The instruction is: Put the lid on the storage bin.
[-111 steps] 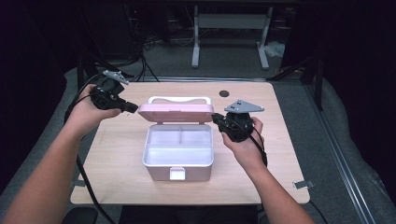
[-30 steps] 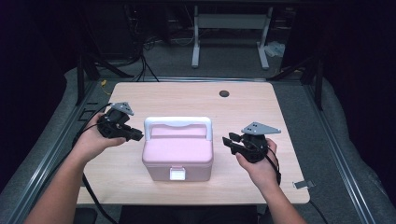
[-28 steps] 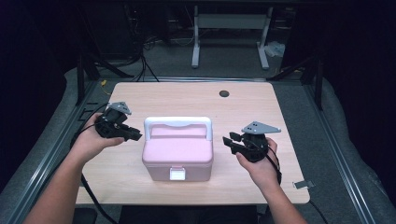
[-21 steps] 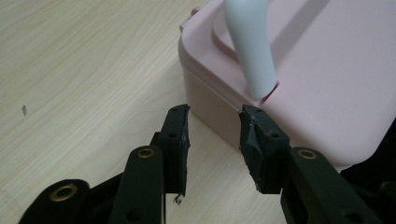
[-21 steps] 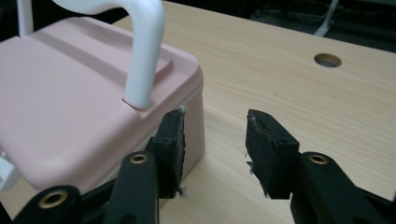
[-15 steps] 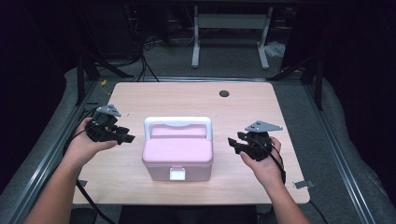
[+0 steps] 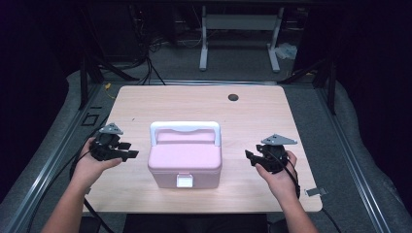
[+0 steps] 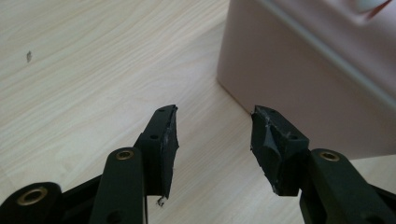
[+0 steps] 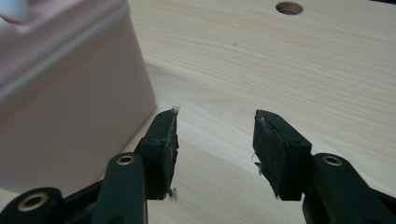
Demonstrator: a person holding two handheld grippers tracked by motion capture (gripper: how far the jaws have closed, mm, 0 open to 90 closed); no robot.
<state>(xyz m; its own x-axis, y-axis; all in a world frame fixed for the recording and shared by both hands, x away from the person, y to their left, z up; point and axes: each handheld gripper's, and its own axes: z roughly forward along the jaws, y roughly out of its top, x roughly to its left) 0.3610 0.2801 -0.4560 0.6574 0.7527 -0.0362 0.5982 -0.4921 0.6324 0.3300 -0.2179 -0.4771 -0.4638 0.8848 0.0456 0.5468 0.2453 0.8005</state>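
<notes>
A pink lidded box, lid down and white handle lying flat toward the far side, is sitting near the middle of a light wooden table, closer to the near edge, with a white latch facing the person. To its left, the left gripper is hovering low over the table, held in the person's left hand, its jaws having just been opening and now standing apart with nothing between them; the left gripper view is showing bare wood in the gap and the box's side wall just beyond. To the right, well apart from the box, the right gripper is pointing toward it, jaws likewise just opened, gaping and empty. A small dark hole is marking the table's far side.
</notes>
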